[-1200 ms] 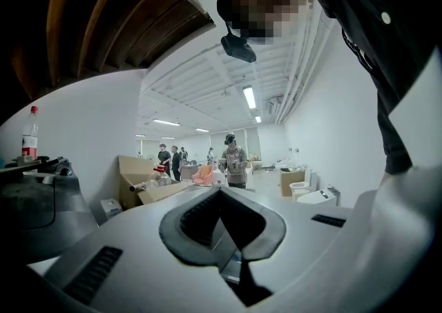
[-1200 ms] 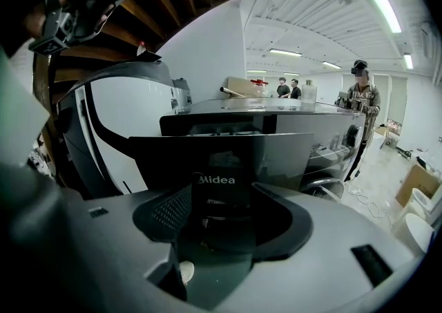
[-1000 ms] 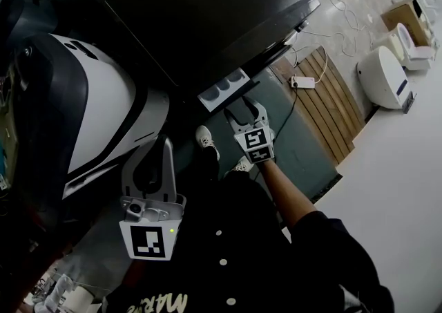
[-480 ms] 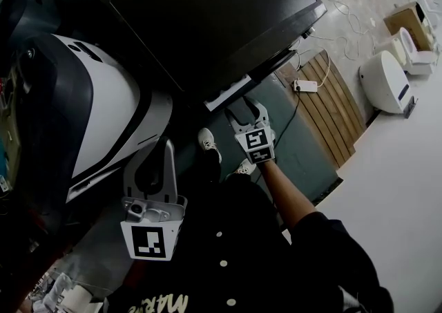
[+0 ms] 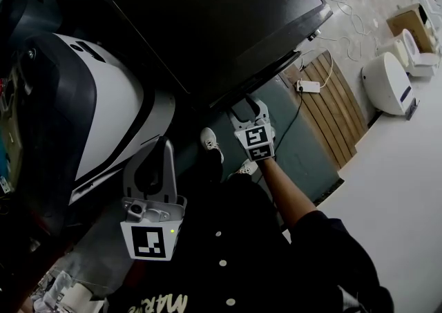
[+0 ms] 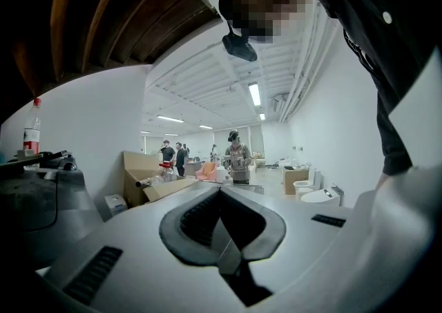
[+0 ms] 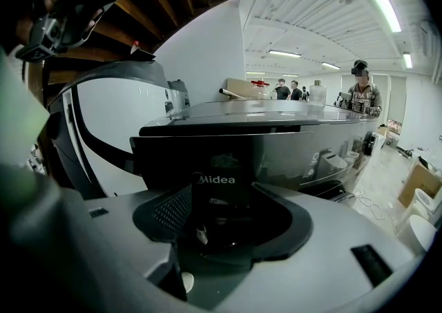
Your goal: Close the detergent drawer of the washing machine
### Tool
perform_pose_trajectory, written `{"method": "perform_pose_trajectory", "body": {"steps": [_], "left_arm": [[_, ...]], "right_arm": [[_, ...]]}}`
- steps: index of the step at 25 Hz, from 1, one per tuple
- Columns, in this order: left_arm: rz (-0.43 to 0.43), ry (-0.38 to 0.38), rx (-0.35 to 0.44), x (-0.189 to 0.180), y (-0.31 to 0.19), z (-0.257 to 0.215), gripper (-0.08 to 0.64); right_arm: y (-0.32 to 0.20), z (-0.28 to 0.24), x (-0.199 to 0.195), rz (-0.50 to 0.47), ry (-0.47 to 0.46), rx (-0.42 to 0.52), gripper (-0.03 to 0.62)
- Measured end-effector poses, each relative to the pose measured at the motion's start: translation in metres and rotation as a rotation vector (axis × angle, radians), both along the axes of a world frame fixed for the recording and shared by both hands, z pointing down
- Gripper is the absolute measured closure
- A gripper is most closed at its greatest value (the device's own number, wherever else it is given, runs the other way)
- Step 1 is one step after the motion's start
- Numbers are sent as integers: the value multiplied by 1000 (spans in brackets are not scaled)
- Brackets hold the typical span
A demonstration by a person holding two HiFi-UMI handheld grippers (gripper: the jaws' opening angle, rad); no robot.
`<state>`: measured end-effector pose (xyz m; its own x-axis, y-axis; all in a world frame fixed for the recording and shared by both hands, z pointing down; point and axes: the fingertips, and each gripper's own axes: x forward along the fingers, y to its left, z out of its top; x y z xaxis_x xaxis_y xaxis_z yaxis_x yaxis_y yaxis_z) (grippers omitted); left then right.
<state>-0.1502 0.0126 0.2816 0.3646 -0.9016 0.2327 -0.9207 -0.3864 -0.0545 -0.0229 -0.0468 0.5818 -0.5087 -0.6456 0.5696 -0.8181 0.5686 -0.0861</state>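
A white power strip (image 5: 309, 86) lies on a wooden slatted board (image 5: 340, 108) beside a green mat (image 5: 304, 149). Farther right stands a white toilet (image 5: 383, 80) — a cardboard box (image 5: 406, 18) lies beyond it. At the left sits a rounded white-and-black appliance (image 5: 103, 118).

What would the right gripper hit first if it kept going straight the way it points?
The dark front of the detergent drawer, straight ahead between the open jaws of the right gripper; looks close, contact unclear.
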Motion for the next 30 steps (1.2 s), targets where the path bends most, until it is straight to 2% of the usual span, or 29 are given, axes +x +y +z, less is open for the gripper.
{"method": "perform_pose_trajectory", "body": {"steps": [30], "left_arm": [[22,7,-19,-12,-20,11,545]], "right_arm": [[-12,-2,-10,14,3,1,311]]}}
